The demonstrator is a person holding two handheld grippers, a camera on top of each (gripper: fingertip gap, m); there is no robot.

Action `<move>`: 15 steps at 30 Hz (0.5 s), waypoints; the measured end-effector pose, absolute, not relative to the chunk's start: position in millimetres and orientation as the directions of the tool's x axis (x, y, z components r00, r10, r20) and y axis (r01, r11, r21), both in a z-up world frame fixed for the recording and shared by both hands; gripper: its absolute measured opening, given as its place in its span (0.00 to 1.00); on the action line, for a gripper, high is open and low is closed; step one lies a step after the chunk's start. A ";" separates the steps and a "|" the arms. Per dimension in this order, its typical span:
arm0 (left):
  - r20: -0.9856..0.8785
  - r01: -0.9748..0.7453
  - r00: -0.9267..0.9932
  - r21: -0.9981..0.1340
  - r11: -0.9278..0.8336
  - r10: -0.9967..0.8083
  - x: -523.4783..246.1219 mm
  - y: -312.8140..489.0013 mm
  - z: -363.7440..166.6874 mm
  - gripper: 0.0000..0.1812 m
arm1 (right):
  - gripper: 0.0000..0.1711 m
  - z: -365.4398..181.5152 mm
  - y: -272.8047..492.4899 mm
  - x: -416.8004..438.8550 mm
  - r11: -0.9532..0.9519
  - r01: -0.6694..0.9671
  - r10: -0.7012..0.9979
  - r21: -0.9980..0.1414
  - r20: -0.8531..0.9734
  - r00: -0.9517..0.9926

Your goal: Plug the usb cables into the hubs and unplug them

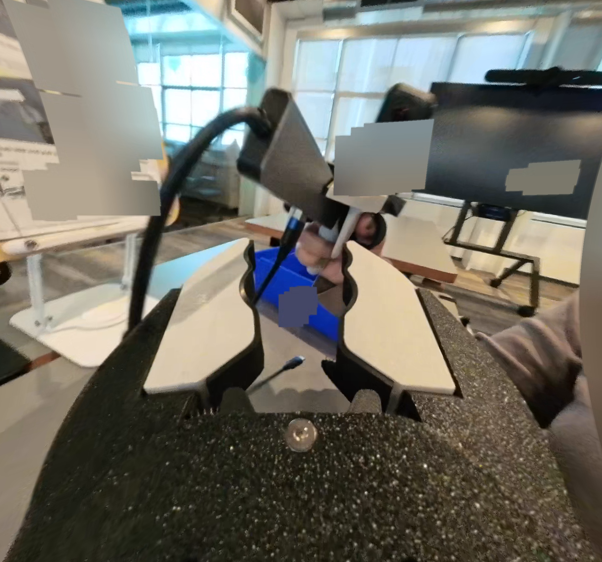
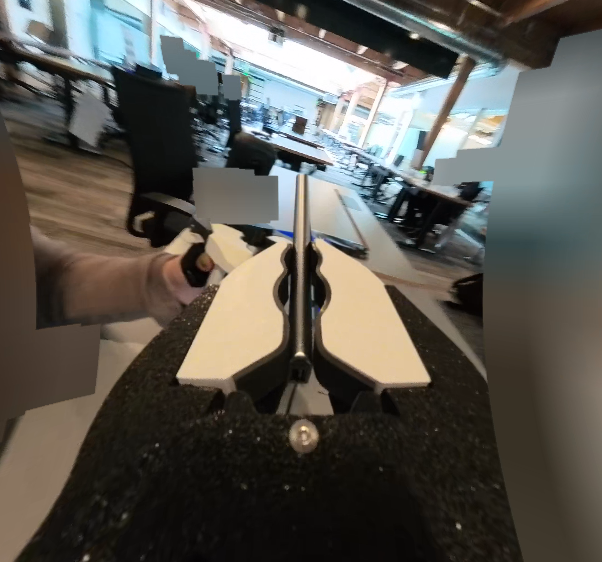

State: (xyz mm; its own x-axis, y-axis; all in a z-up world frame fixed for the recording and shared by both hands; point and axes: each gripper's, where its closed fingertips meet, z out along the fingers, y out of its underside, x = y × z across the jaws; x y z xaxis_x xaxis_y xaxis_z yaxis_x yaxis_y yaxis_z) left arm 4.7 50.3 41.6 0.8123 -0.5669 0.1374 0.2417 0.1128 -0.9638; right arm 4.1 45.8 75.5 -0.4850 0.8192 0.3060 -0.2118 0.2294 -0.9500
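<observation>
Nearest the left wrist lens, the left gripper [image 1: 294, 250] stands with its white-faced jaws spread and nothing between them. Beyond the tips, toward 12 o'clock, the flat grey metal USB hub [image 1: 293, 159] hangs tilted in mid-air, pinched by the right gripper [image 1: 335, 237]; a thick black cord [image 1: 163, 220] arcs from its upper end down toward 8 o'clock, and a thin black cable with a blue plug [image 1: 286, 243] sits in its lower edge. A loose blue-tipped cable end [image 1: 294, 361] lies on the pale grey tabletop [image 1: 42, 416] just before a blue plastic bin [image 1: 286, 279]. In the right wrist view the hub [image 2: 300, 269] runs edge-on, clamped between closed jaws. Bare tabletop lies at 8 o'clock.
</observation>
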 end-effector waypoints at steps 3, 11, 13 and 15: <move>0.122 0.239 0.785 -0.964 0.115 -0.608 9.1 48.5 43.2 0.27 | 0.05 74.6 39.8 5.8 0.149 -0.202 0.789 -0.968 0.240 -0.565; 0.054 0.141 0.806 -0.985 0.101 -0.590 14.2 44.9 37.2 0.08 | 0.05 72.4 30.9 7.9 0.085 -0.178 0.742 -0.980 0.182 -0.646; 0.065 0.108 0.807 -0.993 0.039 -0.586 14.3 44.6 30.1 0.05 | 0.06 66.2 33.2 6.3 0.103 -0.144 0.745 -0.984 0.173 -0.644; 0.049 0.056 0.822 -0.998 -0.005 -0.568 13.7 44.3 23.9 0.04 | 0.09 58.5 34.5 5.6 0.133 -0.107 0.744 -0.985 0.170 -0.646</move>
State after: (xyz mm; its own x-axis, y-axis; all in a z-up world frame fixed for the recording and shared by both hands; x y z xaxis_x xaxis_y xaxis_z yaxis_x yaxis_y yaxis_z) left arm 13.7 44.3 23.9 0.8215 -0.5681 0.0488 0.0562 -0.0046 -0.9984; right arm 5.6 34.5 58.5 -0.6458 0.7443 0.1703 -0.1066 0.1330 -0.9854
